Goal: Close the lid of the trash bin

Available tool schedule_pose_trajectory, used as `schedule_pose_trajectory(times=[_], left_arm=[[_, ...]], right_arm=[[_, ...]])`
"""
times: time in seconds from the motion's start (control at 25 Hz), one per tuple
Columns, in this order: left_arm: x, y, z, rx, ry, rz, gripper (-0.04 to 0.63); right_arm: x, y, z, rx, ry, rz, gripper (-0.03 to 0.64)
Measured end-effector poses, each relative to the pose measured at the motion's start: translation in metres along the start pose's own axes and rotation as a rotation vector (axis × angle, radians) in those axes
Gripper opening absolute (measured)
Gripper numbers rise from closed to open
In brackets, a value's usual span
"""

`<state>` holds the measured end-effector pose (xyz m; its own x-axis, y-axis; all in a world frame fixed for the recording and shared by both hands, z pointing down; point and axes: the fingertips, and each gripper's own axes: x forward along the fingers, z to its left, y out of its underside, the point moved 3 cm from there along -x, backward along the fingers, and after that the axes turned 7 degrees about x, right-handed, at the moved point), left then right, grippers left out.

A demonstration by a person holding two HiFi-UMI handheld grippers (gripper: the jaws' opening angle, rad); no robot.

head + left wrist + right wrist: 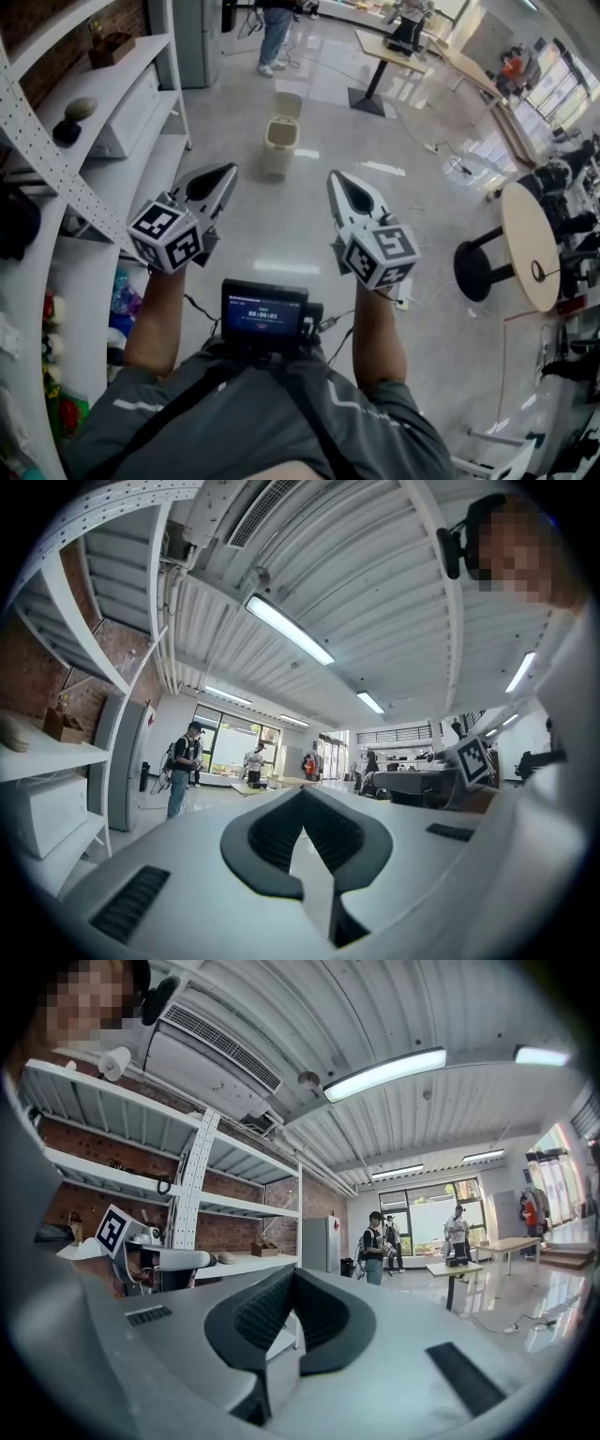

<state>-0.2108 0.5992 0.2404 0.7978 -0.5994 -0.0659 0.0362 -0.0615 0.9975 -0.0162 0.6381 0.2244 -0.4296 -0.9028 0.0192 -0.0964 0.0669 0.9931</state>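
The beige trash bin (pixel 279 142) stands on the shiny floor well ahead of me, its lid (pixel 288 103) tipped up and open at the back. Both grippers are held up in front of my chest, far short of the bin and pointing toward it. My left gripper (pixel 228 171) is shut with nothing in it, and in the left gripper view its jaw tips (pixel 302 794) meet. My right gripper (pixel 335 178) is likewise shut and empty, tips touching (pixel 292 1274). Neither gripper view shows the bin; both look up at the room and ceiling.
White shelving (pixel 112 103) with small items runs along the left. A person (pixel 274 37) stands beyond the bin, near a table on a black base (pixel 375 56). A round table (pixel 530 244), a black stool (pixel 478 267) and floor cables (pixel 450 159) lie to the right.
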Motion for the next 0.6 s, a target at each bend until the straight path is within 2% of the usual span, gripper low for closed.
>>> schedule_pose_trajectory(times=[0.32,0.52,0.6], left_arm=[[-0.018,0.006,0.022,-0.006,-0.010,0.002,-0.008],[-0.028,0.014,0.026,0.032,0.060,0.003,-0.008],[-0.027,0.021,0.027,0.020,0.078,0.010,-0.008]], right_arm=[[0.015,0.005,0.014,0.037,0.024,0.002,0.011],[0.025,0.009,0.026,0.044,0.052,0.001,0.011],[0.025,0.015,0.028,0.057,0.070,0.012,0.011]])
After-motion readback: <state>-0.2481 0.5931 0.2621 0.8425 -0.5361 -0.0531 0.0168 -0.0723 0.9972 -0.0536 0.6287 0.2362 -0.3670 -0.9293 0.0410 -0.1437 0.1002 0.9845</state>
